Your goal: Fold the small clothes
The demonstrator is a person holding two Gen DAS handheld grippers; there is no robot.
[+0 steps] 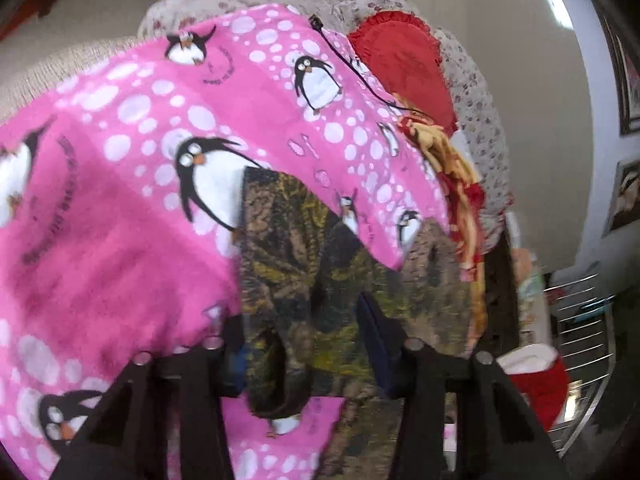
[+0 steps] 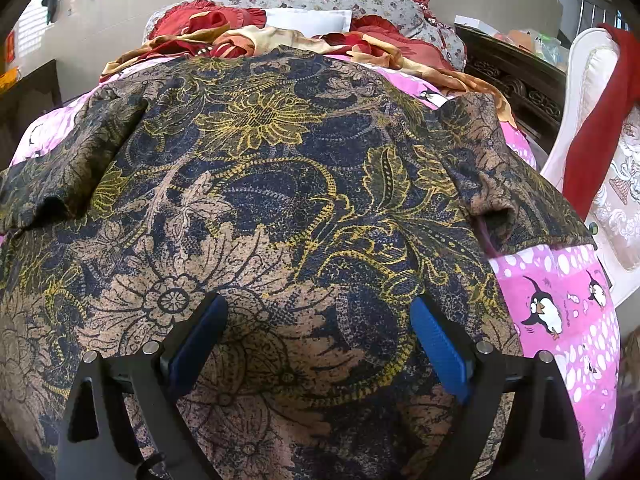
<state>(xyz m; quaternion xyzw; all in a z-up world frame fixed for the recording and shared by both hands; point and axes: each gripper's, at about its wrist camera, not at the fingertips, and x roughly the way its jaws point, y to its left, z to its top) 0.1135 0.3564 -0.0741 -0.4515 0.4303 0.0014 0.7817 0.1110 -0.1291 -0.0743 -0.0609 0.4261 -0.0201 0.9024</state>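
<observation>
Clearly the batik-print shirt [image 2: 280, 184] is a soft, light garment: it drapes over the pink penguin blanket [image 2: 560, 320] on the bed, takes rounded creases, and both short sleeves already lie turned in over the body. It will sag and slide when lifted, so I judge it best taken at a hem or at the open sleeve cuff, where doubled cloth gives the pads something to bite, and moved slowly so the folds stay put. In the right wrist view the right gripper [image 2: 318, 344] hangs over the near part of the shirt with its blue pads [image 2: 438, 348] well apart and no cloth between them; it is plainly open. That view shows the whole spread garment, the red and cream bedding beyond it and a white chair with a red cloth at the far right. The left wrist view shows what the other cannot: the left gripper [image 1: 304, 344] at the shirt's edge, with a sleeve opening bunched between its jaws. Blur hides the pads there, so I cannot tell whether they actually pinch the cloth. It also shows a red heart-shaped cushion [image 1: 404, 64] against floral pillows.
</observation>
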